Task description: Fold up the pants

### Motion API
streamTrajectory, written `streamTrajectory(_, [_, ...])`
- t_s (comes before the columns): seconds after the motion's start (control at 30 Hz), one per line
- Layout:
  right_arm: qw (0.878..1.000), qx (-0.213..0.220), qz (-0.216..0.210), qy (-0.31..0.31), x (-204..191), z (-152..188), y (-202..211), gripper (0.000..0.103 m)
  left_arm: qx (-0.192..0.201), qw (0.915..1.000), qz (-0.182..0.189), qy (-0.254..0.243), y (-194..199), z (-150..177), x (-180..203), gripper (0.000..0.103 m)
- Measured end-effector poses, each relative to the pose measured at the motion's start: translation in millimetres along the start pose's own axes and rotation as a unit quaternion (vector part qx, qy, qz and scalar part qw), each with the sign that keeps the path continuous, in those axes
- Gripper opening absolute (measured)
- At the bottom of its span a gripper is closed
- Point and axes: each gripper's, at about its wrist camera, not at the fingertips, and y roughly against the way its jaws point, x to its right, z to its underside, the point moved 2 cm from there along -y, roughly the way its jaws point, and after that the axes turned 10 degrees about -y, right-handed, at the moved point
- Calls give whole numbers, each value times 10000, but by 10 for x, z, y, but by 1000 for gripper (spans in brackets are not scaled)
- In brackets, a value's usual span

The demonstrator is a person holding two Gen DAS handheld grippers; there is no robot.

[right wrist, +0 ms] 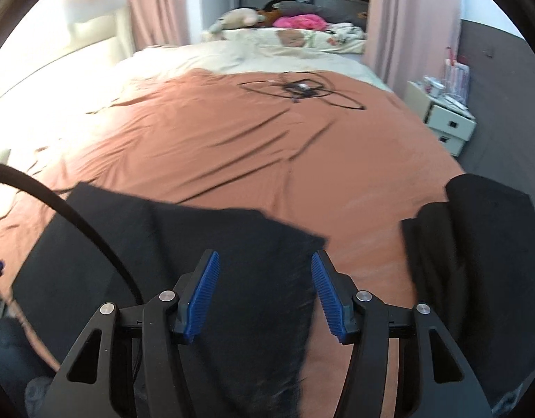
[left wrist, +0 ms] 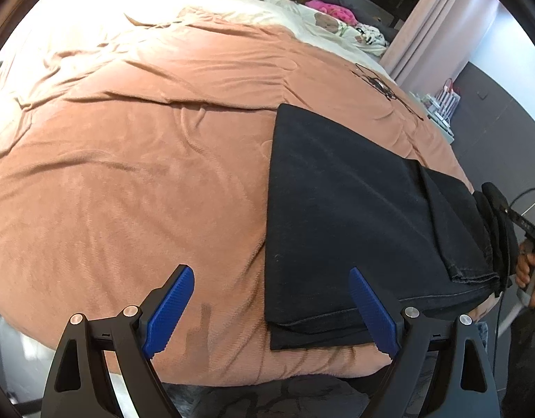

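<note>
The left claw (left wrist: 270,308) stands wide, both blue pads bare and nothing between them, hovering over the near edge of a bed covered by an orange blanket (left wrist: 128,174). The black pants (left wrist: 340,209) lie folded flat on the blanket ahead and to the right of this claw; their near left corner sits just inside the right pad, which overlaps their near edge in the left wrist view, though whether it touches the cloth cannot be told. A second folded layer with a stitched hem (left wrist: 469,275) rests on the far right part of the pants, further right of the claw. At the right rim of that view a hand (left wrist: 528,275) grips a black handle. The right claw (right wrist: 265,292) also stands wide, its pads apart and gripping nothing. The pants (right wrist: 162,261) spread beneath and to the left of it, their right edge running down between the pads, blurred there. A thick black cable (right wrist: 75,223) arcs across the pants left of this claw. To the right, well apart from the pads, another dark cloth (right wrist: 476,261) sits bunched and upright in folds. Far ahead of the right claw a tangle of thin black wire (right wrist: 298,90) lies on the blanket, and beyond it pillows (right wrist: 295,40) and soft toys (right wrist: 239,19). A white drawer unit (right wrist: 448,122) stands ahead to the right, beside the bed.
</note>
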Motion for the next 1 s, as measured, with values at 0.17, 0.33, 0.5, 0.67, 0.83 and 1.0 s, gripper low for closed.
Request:
streamTrajectory(0.17, [9986,-168,-388,312,-308,262,102,54,-55,9999,88,9,6,33,-34,91])
streamTrajectory(0.33, [9950,-367,-644,666,-571,492,77,54,-143,9997,151,96,2,92,-105,91])
streamTrajectory(0.5, [9919,-590,-804,784,-690,700,24,52,-186,9996,182,99,0,141,-157,91])
streamTrajectory(0.67, [9893,-756,-884,877,-714,616,-52,51,-231,9993,274,128,-5,184,-198,91])
streamTrajectory(0.83, [9857,-935,-949,1033,-813,660,-108,51,-270,9991,283,143,-16,232,-224,91])
streamTrajectory(1.0, [9811,-1130,-779,1365,-925,758,-303,51,-408,9979,406,296,-81,288,-218,91])
